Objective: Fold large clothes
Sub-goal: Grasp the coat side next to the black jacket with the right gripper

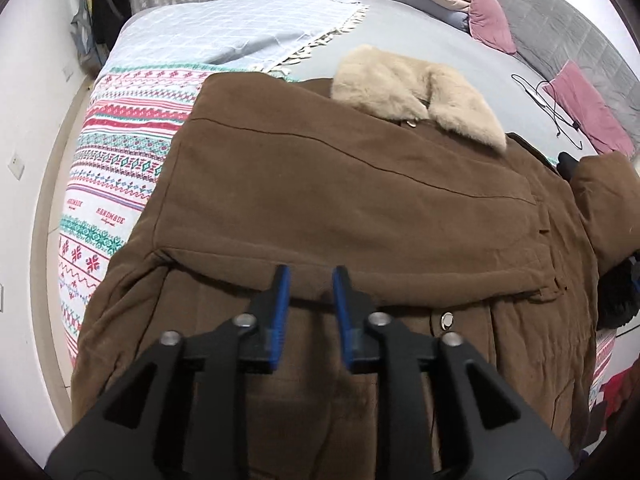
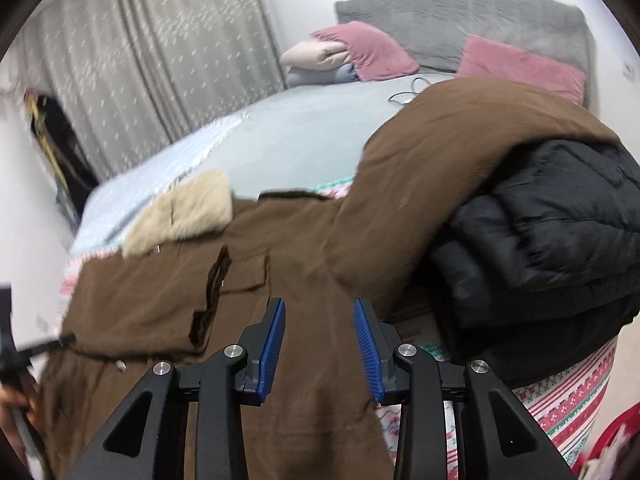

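A large brown coat (image 1: 340,184) with a beige fur collar (image 1: 416,92) lies spread on the bed, its left sleeve folded across the chest. My left gripper (image 1: 311,284) hovers over the folded sleeve's lower edge, jaws open with only coat below the gap. In the right wrist view the coat (image 2: 160,300) lies left of centre, collar (image 2: 188,216) at its far end. Its other sleeve (image 2: 432,152) drapes over a black puffer jacket (image 2: 560,224). My right gripper (image 2: 319,312) stands open above the coat near that sleeve's root, and its blue pads (image 2: 276,332) do not press on cloth.
The coat rests on a red, green and white patterned blanket (image 1: 116,184) beside a pale blue fringed throw (image 1: 224,32). Pink pillows (image 2: 520,68), folded bedding (image 2: 320,60) and a black cable (image 1: 552,108) lie near the grey headboard (image 2: 460,12). A hand (image 2: 16,404) shows at the left edge.
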